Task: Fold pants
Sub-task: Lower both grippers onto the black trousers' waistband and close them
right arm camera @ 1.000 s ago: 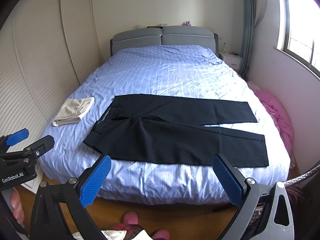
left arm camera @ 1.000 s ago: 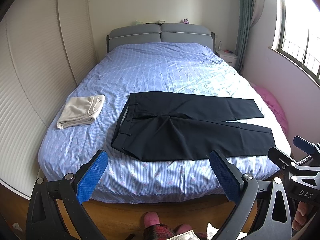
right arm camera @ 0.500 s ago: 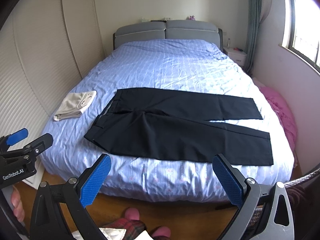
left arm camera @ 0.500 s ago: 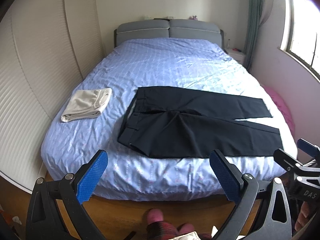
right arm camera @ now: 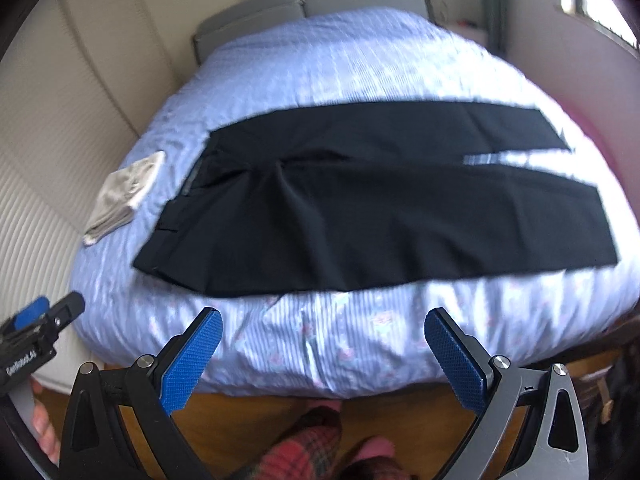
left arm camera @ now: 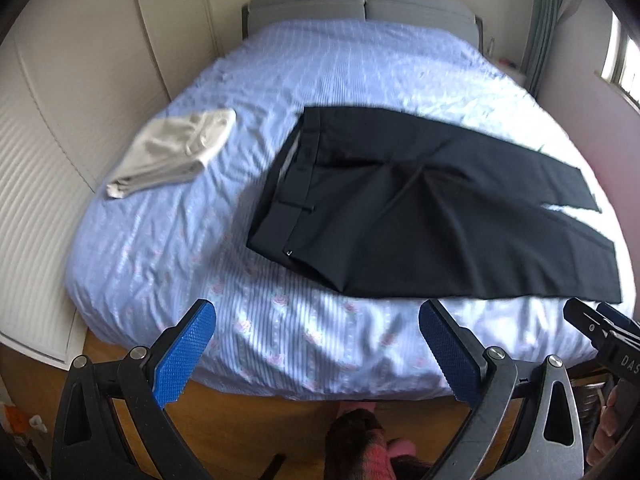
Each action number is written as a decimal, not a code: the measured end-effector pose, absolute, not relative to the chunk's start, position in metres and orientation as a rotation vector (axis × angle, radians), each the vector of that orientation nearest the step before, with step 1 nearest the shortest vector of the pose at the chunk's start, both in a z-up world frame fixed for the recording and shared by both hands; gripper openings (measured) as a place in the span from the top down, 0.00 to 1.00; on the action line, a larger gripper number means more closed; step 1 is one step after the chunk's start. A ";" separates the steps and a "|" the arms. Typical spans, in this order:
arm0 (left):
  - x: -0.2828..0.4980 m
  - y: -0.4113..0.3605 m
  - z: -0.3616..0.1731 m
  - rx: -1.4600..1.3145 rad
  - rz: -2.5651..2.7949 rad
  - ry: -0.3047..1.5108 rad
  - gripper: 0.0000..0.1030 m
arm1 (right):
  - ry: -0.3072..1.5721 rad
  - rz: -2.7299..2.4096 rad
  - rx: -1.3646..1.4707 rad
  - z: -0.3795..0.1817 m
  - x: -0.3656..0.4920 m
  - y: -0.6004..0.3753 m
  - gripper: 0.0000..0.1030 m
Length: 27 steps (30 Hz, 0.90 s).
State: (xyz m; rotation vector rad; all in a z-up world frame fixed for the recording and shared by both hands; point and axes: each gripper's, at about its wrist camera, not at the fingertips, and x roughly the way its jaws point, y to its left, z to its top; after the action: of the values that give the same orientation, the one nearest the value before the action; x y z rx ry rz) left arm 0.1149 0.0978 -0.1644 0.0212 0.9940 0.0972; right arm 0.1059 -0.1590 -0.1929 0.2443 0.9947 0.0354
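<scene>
Bedroom, both views blurred by motion: ribbed cream wardrobe doors (left arm camera: pixel 36 184) along the left wall, a bed (left arm camera: pixel 248 300) with a light blue striped cover filling the middle, grey padded headboard (left arm camera: pixel 360 4) at the far end, a window (left arm camera: pixel 624 68) on the right wall. Leftmost on the cover lies a folded beige garment (left arm camera: pixel 176 152), well apart from the black pants (left arm camera: pixel 432 216). Pants are spread flat across the near half of the bed, waistband (left arm camera: pixel 296 184) toward the left with a small metal clasp at its near corner, both legs running off to the right, the far leg and near leg split by a thin wedge of blue cover near the hems (right arm camera: pixel 560 152). Some creases fan out from the crotch. Left gripper (left arm camera: pixel 316 344) hovers over the near edge of the bed, blue pads spread wide, nothing between them, not touching cloth. Right gripper (right arm camera: pixel 322 344) likewise hangs at the bed's foot, jaws wide and empty, short of the pants' near edge. In the right wrist view the left tool shows at the far left edge with fingertips of a hand (right arm camera: pixel 42 424) below it. Wooden floor (left arm camera: pixel 248 420) below the bed edge, with red plaid trousers (right arm camera: pixel 316 448) and pink slippers (right arm camera: pixel 376 450) of the person at the bottom.
</scene>
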 end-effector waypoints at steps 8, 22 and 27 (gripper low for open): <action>0.179 0.112 -0.258 -0.005 0.088 1.078 0.00 | 1.064 -0.071 0.350 -0.298 0.161 -0.159 0.02; 0.239 0.135 -0.336 -0.149 0.079 1.151 0.22 | 0.994 -0.220 0.558 -0.374 0.193 -0.195 0.25; 0.248 0.145 -0.327 -0.252 0.070 1.168 0.54 | 0.980 -0.301 0.556 -0.370 0.207 -0.217 0.66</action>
State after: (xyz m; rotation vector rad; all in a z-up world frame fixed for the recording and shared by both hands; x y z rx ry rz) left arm 0.2476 0.1452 -0.3265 -0.2522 1.1679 0.0696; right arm 0.2067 -0.2169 -0.3699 0.5563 0.9799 -0.3007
